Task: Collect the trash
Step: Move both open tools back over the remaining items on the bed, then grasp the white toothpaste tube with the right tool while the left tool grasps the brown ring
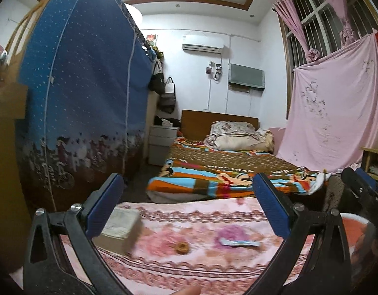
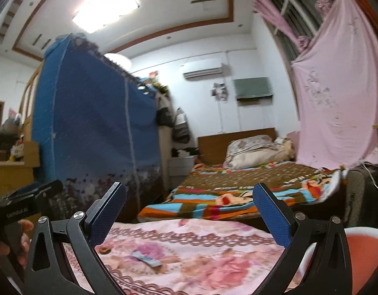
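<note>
My left gripper and right gripper both spread wide, empty, above floral cloth, wrapper mid-cloth, round brown scrap beside it

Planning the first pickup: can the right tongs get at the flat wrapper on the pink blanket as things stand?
Probably yes. The right tongs are open, and the wrapper lies flat on the blanket just ahead, with nothing over it.
</note>
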Demonstrator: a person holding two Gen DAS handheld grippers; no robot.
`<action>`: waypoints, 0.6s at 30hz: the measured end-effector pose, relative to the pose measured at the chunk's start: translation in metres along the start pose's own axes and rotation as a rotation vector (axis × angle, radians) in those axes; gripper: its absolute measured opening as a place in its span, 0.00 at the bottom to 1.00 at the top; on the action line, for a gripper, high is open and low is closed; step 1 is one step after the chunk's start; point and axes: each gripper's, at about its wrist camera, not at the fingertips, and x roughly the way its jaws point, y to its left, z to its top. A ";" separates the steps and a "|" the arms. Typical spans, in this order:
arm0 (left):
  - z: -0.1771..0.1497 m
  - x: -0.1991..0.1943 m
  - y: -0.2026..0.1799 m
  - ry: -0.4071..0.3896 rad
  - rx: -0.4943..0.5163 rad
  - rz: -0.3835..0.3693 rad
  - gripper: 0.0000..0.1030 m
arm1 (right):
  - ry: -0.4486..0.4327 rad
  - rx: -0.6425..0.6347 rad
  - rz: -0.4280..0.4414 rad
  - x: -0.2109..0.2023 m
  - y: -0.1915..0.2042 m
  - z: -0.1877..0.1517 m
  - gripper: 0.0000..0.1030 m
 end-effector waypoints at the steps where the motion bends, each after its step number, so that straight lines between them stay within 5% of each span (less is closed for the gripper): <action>1: -0.002 0.002 0.003 0.000 0.006 0.004 0.89 | 0.011 -0.009 0.011 0.004 0.003 0.000 1.00; 9: -0.014 0.013 0.018 0.029 0.044 0.003 0.89 | 0.189 -0.077 0.130 0.062 0.024 -0.013 1.00; 18: -0.036 0.056 0.022 0.273 0.011 -0.070 0.80 | 0.507 -0.101 0.206 0.111 0.034 -0.058 0.65</action>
